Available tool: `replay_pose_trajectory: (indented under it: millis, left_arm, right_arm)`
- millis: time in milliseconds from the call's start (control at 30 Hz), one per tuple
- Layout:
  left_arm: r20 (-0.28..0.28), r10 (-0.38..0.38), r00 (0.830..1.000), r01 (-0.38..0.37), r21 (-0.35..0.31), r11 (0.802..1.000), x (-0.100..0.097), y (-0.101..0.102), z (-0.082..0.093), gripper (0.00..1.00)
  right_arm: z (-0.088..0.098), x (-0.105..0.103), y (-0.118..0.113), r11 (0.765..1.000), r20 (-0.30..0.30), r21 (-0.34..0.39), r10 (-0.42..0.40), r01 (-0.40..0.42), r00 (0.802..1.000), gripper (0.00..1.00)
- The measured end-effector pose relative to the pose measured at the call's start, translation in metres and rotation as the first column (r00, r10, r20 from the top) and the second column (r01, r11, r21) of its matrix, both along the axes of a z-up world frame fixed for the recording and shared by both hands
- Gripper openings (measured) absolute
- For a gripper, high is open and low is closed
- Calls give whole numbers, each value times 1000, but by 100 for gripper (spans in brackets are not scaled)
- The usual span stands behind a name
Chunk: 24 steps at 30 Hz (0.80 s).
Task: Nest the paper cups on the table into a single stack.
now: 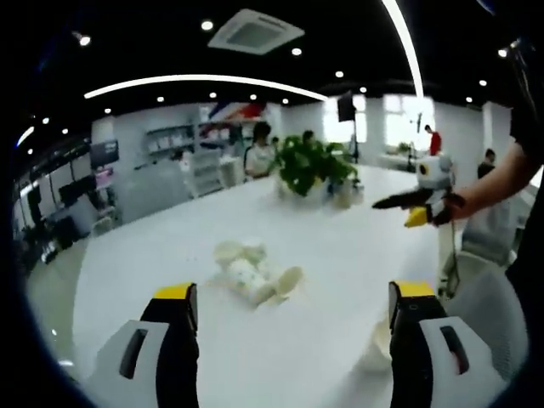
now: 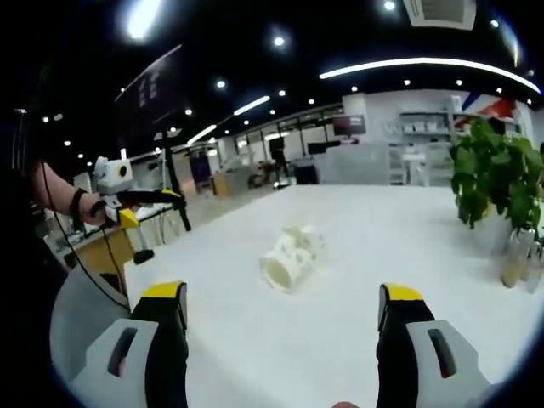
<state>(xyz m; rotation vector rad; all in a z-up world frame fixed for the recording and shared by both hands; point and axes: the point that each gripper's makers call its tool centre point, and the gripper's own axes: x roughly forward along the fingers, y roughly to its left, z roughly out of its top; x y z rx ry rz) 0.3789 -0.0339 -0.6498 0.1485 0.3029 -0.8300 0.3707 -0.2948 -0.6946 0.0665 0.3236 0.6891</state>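
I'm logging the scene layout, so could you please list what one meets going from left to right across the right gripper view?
The left gripper held up beyond the table edge → paper cups lying in a cluster on the white table → potted plant at the right.

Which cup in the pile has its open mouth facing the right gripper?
The white paper cup lying on its side at the pile's near end; the other cups bunch behind it.

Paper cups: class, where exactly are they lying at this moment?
The paper cups lie clustered on their sides mid-table, ahead of both open grippers, nearer than the potted plant.
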Motion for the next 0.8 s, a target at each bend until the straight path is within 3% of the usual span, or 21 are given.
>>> replay_pose_trajectory:
  millis: [367,800]
  left_arm:
    - [-5,48,999,-48,-33,998,2,16,-2,99]
    - [-52,75,996,-77,-30,997,10,25,-24,99]
  right_arm:
    - [1,9,11,999,4,-38,37,-37,999,92]
    - [-10,50,33,982,37,-166,95,-87,995,89]
